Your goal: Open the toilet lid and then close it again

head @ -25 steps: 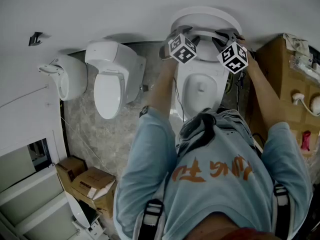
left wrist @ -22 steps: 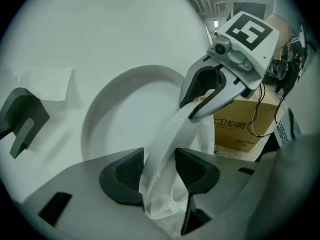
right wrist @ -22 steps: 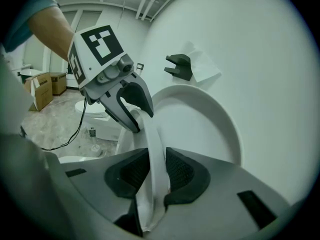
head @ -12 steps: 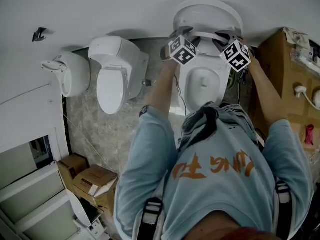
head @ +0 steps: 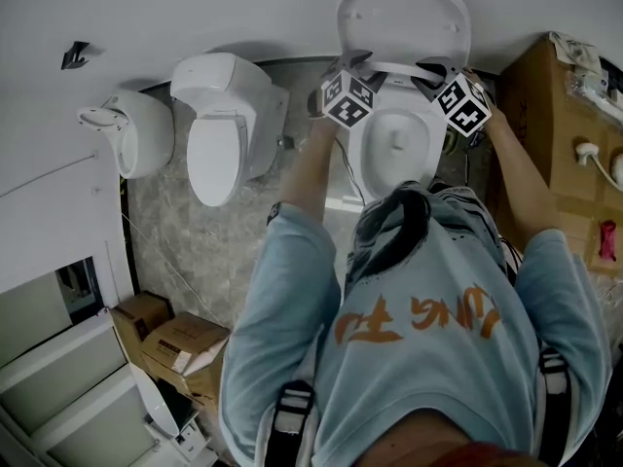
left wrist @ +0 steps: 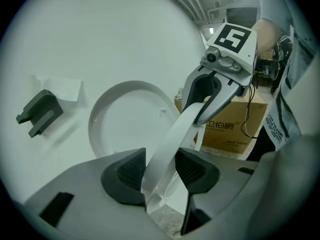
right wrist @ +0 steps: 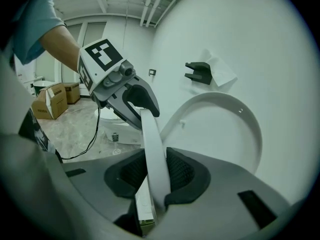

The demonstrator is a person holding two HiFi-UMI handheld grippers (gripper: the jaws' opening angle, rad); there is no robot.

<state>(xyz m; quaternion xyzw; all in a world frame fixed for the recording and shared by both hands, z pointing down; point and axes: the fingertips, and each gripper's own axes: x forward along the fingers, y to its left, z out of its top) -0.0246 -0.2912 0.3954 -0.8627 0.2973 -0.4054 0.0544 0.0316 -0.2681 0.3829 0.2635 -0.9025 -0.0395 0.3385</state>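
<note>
Fig. | I keep the left gripper [left wrist: 160, 171] and right gripper [right wrist: 155, 176] each clamped on the seat ring [left wrist: 172, 134], raised above the toilet bowl [head: 394, 144] | toilet lid [head: 404, 17] upright behind the bowl

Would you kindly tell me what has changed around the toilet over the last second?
The lid has swung further up and back toward the wall, now showing its whole underside. The left gripper and right gripper stay clamped on the raised seat, as before. The neighbouring toilet and boxes have not moved.
</note>
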